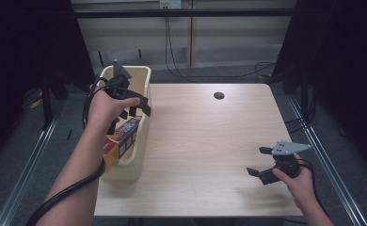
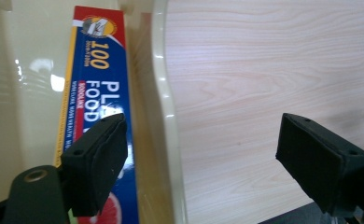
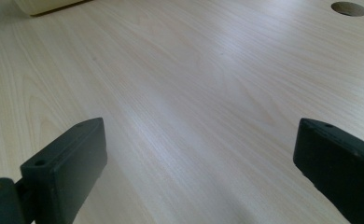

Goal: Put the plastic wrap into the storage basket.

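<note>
A long blue, red and yellow food-wrap box point(image 1: 123, 136) point(image 2: 94, 93) lies inside a cream plastic bin point(image 1: 144, 80) point(image 2: 164, 121) at the table's left edge. My left gripper point(image 1: 133, 109) point(image 2: 201, 163) hangs open over the bin's right rim, one jaw above the box, the other above the table, nothing held. My right gripper point(image 1: 260, 161) point(image 3: 199, 168) is open low over the bare wood near the front right, jaws pointing left.
The light wooden table point(image 1: 205, 141) has a round cable hole point(image 1: 219, 95) point(image 3: 349, 8) near its far edge. Cables run on the grey floor behind, and metal rails flank both sides. The bin's corner point(image 3: 45, 5) shows far off in the right gripper view.
</note>
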`<state>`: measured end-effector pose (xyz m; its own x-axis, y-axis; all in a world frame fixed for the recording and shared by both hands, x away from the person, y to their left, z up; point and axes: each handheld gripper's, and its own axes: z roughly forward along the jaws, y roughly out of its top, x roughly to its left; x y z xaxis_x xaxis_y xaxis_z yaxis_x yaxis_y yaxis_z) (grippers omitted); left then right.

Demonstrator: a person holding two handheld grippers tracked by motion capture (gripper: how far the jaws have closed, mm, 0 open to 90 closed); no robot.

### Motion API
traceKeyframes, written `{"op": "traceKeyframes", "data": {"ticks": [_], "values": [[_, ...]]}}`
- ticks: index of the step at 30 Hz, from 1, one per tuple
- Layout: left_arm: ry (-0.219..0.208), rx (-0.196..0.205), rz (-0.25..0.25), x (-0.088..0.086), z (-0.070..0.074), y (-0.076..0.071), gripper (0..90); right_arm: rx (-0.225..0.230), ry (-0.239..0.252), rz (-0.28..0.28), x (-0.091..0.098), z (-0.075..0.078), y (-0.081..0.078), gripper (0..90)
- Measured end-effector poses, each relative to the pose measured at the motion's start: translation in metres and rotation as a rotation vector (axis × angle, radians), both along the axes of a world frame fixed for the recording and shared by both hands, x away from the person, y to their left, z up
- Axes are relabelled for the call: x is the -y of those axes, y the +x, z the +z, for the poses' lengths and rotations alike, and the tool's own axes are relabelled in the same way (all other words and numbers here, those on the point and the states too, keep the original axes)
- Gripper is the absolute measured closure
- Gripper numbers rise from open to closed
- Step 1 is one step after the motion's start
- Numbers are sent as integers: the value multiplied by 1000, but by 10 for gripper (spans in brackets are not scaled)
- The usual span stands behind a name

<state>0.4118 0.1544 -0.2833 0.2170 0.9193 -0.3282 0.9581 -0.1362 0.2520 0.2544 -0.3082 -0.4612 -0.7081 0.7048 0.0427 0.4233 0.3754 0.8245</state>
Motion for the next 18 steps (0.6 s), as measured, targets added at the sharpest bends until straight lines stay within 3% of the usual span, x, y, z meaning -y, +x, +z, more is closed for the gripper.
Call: {"op": "traceKeyframes", "data": {"ticks": [18], "values": [[-28,35,-111,51,-9,-7,155,1,0,11,-2,1,0,27]]}}
